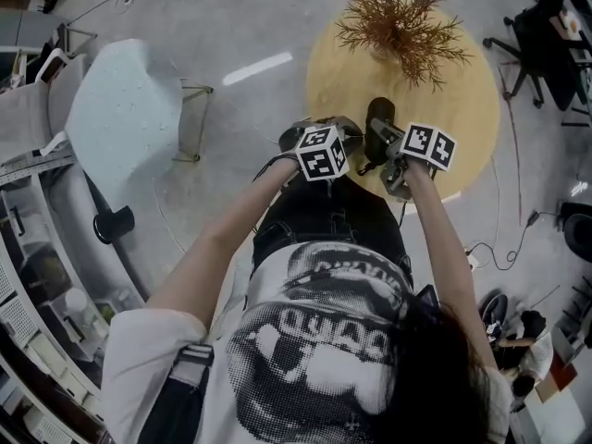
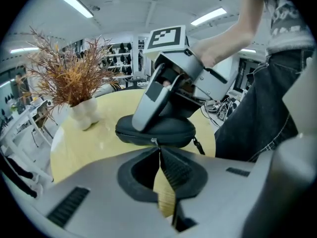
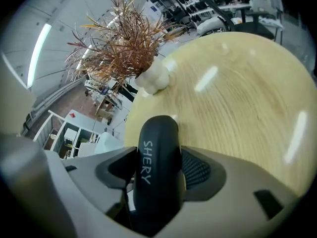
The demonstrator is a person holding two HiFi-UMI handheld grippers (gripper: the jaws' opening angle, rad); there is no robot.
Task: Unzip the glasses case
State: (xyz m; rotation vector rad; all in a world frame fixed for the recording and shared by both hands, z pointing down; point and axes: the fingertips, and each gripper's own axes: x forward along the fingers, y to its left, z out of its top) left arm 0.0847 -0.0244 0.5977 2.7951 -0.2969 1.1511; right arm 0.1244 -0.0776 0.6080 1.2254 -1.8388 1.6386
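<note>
The black glasses case (image 1: 377, 118) is lifted at the near edge of the round yellow table (image 1: 467, 91). My right gripper (image 3: 158, 175) is shut on the case (image 3: 158, 133) across its width, with the white lettering facing the camera. In the left gripper view the case (image 2: 171, 130) lies flat, with a grey right finger (image 2: 148, 105) over its top. My left gripper (image 2: 158, 150) is shut on the zipper pull (image 2: 155, 142) at the case's front seam. In the head view the left gripper (image 1: 313, 135) is just left of the right gripper (image 1: 381, 146).
A dried brown plant (image 1: 398, 26) in a white vase (image 2: 85, 112) stands at the table's far side. On the floor to the left is a white chair (image 1: 125, 109). A black office chair (image 1: 536, 44) and cables are to the right. Shelving runs along the left edge.
</note>
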